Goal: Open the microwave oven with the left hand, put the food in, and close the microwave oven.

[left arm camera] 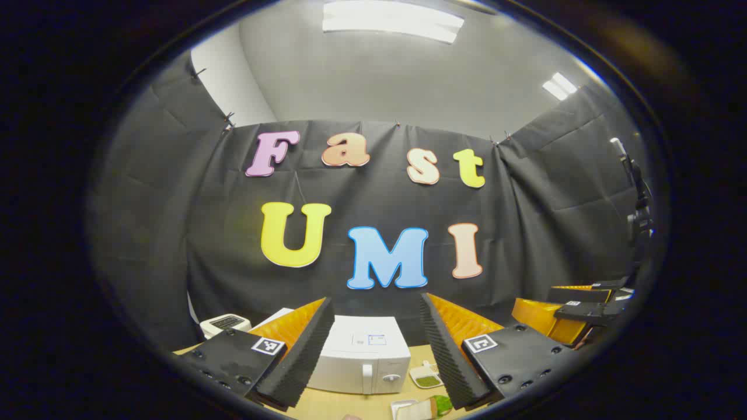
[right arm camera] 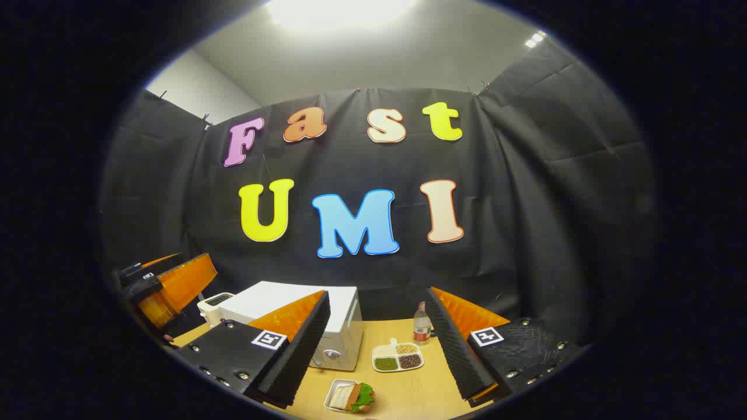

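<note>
At the bottom of the left gripper view the left gripper (left arm camera: 376, 356) stands released, its two ridged fingers (left arm camera: 297, 359) spread wide and raised above the tabletop (left arm camera: 344, 403), touching nothing; between them sits the white boxy microwave oven (left arm camera: 362, 353), door closed, its upright handle and round knob facing the camera, its left side hidden behind one finger; just right of it a small divided dish (left arm camera: 427, 378) is half covered by the other finger; the food (left arm camera: 429, 406), a sandwich with green leaf on a small white tray, is cut off at the tabletop's near edge; a white toaster (left arm camera: 224, 324) peeks out at the far left; the right gripper (left arm camera: 583, 309) shows far right, too cropped to judge there.

In the right gripper view the right gripper (right arm camera: 379, 350) is likewise released, fingers apart and held above the wooden tabletop (right arm camera: 420, 388), gripping nothing; beyond its fingers lie the microwave oven (right arm camera: 344, 326), the three-part dish (right arm camera: 398, 357) of grains, a small bottle (right arm camera: 422, 326) toward the far edge, and the food (right arm camera: 353, 396) near the front edge; the left gripper (right arm camera: 169, 286) is partly cut off at the left.
</note>
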`<action>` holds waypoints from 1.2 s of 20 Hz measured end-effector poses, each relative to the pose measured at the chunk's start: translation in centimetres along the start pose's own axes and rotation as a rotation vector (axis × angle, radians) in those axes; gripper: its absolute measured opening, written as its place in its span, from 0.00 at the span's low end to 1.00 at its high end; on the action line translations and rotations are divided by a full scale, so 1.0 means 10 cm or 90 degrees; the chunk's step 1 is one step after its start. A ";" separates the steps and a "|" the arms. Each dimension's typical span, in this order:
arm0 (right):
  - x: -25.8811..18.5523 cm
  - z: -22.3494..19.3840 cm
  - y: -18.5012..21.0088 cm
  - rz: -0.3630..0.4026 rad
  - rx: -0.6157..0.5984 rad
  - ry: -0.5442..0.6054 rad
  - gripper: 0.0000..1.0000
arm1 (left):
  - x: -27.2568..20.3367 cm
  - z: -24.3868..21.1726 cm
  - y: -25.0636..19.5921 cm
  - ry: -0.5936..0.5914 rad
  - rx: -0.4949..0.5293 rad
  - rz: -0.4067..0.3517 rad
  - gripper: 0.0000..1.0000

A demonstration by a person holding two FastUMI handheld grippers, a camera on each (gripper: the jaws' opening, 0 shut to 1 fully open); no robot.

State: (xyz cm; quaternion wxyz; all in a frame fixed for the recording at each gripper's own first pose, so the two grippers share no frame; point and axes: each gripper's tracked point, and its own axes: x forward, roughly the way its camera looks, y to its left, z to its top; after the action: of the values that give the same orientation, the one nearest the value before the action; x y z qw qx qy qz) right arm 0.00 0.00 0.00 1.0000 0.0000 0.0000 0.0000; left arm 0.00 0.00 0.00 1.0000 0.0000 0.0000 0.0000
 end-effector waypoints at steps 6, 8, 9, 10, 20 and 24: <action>0.16 0.04 -0.02 -0.022 -0.002 -0.012 0.99 | 0.19 0.00 0.15 0.001 -0.002 0.003 0.96; 0.21 0.03 0.05 -0.027 -0.004 -0.010 0.99 | 0.24 -0.01 0.27 -0.008 -0.006 0.002 0.96; 0.23 0.04 0.07 -0.028 -0.005 -0.013 0.99 | 0.28 -0.03 0.32 -0.008 -0.008 0.003 0.96; 0.25 0.04 0.09 -0.029 -0.005 -0.016 0.99 | 0.32 -0.09 0.34 -0.001 -0.011 0.001 0.97; 0.42 -0.09 0.21 -0.031 -0.014 -0.014 0.99 | 0.64 -0.80 0.42 0.059 -0.009 -0.027 0.96; 0.43 -0.25 0.15 -0.041 -0.016 0.013 0.99 | 0.78 -1.52 0.34 0.134 -0.027 -0.065 0.96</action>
State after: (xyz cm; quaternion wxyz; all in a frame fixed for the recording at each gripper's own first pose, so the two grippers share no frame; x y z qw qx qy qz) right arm 4.27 1.52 -2.51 0.9994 -0.0123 0.0101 -0.0323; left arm 7.82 3.40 -15.19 0.9930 -0.0215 0.1050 -0.0506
